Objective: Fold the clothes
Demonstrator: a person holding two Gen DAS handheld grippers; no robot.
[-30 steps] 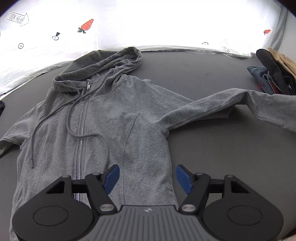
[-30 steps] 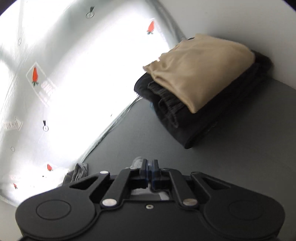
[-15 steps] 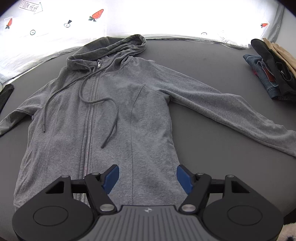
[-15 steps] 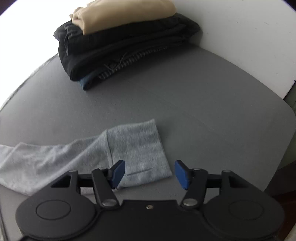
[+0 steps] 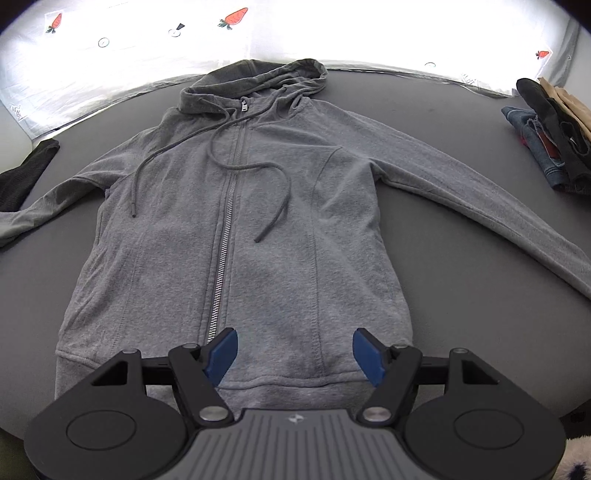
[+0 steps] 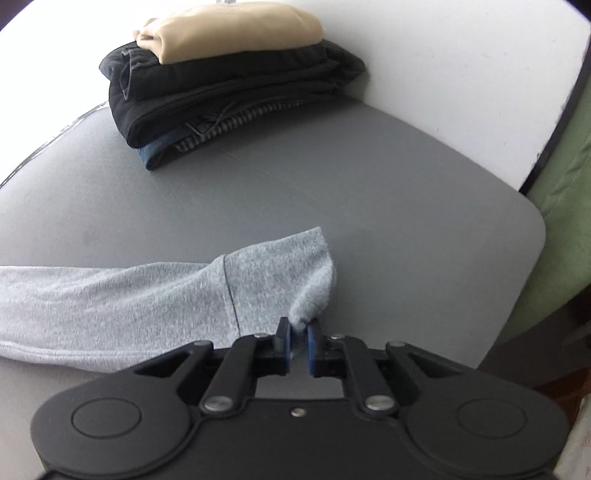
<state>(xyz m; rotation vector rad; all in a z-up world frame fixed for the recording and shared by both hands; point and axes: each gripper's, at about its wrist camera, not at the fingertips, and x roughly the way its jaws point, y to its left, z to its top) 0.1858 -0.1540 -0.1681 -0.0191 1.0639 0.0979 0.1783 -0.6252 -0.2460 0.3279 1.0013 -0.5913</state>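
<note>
A grey zip hoodie (image 5: 236, 221) lies flat and face up on the dark grey table (image 5: 461, 314), hood toward the far edge, both sleeves spread out. My left gripper (image 5: 294, 352) hovers open over the hem, its blue pads either side of the right front panel. In the right wrist view the hoodie's sleeve cuff (image 6: 273, 273) lies near the table's front right corner. My right gripper (image 6: 298, 339) is shut on the cuff's near corner, which is pinched up between the pads.
A stack of folded clothes (image 6: 229, 74), tan on top of black and denim, sits at the far right by the white wall (image 6: 461, 74). A black garment (image 5: 22, 173) lies at the left edge. A carrot-print sheet (image 5: 258, 33) runs behind the table.
The left gripper has pulled back toward the hem, so the whole hoodie shows. The right gripper, open over the cuff half a second ago, has closed on its corner.
</note>
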